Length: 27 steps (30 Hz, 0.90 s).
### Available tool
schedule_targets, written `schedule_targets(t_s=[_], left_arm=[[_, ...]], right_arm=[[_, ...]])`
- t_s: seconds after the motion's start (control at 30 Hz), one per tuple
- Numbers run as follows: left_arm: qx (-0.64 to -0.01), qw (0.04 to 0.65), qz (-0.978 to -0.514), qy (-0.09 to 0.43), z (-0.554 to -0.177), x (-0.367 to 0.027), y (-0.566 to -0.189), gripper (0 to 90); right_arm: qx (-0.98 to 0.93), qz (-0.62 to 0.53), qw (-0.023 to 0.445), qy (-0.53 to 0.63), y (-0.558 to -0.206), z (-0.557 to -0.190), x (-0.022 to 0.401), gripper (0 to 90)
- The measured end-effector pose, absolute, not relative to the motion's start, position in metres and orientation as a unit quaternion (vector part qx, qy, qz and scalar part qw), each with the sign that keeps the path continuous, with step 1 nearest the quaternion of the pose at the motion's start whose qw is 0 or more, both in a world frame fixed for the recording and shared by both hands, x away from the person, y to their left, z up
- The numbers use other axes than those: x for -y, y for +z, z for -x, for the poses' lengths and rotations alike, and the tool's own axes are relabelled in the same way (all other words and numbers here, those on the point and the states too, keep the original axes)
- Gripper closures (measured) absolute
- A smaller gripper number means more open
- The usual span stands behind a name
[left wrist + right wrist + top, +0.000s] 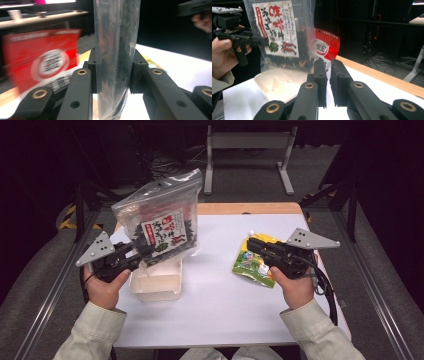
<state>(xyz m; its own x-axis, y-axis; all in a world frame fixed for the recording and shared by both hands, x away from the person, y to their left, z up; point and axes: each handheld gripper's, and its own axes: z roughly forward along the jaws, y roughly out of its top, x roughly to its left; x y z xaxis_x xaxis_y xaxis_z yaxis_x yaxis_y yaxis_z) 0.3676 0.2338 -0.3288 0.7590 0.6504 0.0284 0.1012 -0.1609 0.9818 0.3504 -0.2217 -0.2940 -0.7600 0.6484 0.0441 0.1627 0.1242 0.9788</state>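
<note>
Two grippers in play. Left gripper (142,251) is clamped on the lower edge of a clear zip bag of dried seaweed (162,217); in the left gripper view both pads press the clear plastic (116,50) from either side, jaws partly closed around it. Bag hangs clear of the table (225,310), tilted, directly above a white rectangular tray (157,281) sitting on the table's left half. A red packet (325,47) shows behind the bag.

Right gripper (252,244) rests low over a yellow-green snack pouch (250,265) lying flat on the table's right half. In the right gripper view its fingers (320,75) stand nearly together, narrow gap, nothing between them. Contact with the pouch: cannot tell.
</note>
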Motion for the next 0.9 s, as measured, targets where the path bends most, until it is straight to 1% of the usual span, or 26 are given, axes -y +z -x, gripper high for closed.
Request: schedule_targets(t_s=[0.07, 0.27, 0.53, 0.7, 0.9], left_arm=[[-0.275, 0.589, -0.721, 0.241, -0.37, -0.243, -0.332, 69.5], [-0.295, 0.573, -0.717, 0.266, -0.376, -0.251, -0.338, 69.4], [-0.315, 0.568, -0.712, 0.268, -0.388, -0.244, -0.351, 69.3], [-0.322, 0.557, -0.716, 0.271, -0.393, -0.238, -0.361, 69.3], [-0.334, 0.544, -0.721, 0.271, -0.389, -0.239, -0.369, 69.3]], right_arm=[[-0.721, -0.284, 0.201, 0.598, -0.296, -0.351, 0.224, 82.1], [-0.718, -0.294, 0.202, 0.597, -0.298, -0.351, 0.231, 81.2], [-0.715, -0.307, 0.198, 0.597, -0.303, -0.351, 0.241, 80.5], [-0.714, -0.308, 0.195, 0.598, -0.305, -0.35, 0.242, 79.9], [-0.714, -0.308, 0.193, 0.598, -0.306, -0.35, 0.242, 79.7]])
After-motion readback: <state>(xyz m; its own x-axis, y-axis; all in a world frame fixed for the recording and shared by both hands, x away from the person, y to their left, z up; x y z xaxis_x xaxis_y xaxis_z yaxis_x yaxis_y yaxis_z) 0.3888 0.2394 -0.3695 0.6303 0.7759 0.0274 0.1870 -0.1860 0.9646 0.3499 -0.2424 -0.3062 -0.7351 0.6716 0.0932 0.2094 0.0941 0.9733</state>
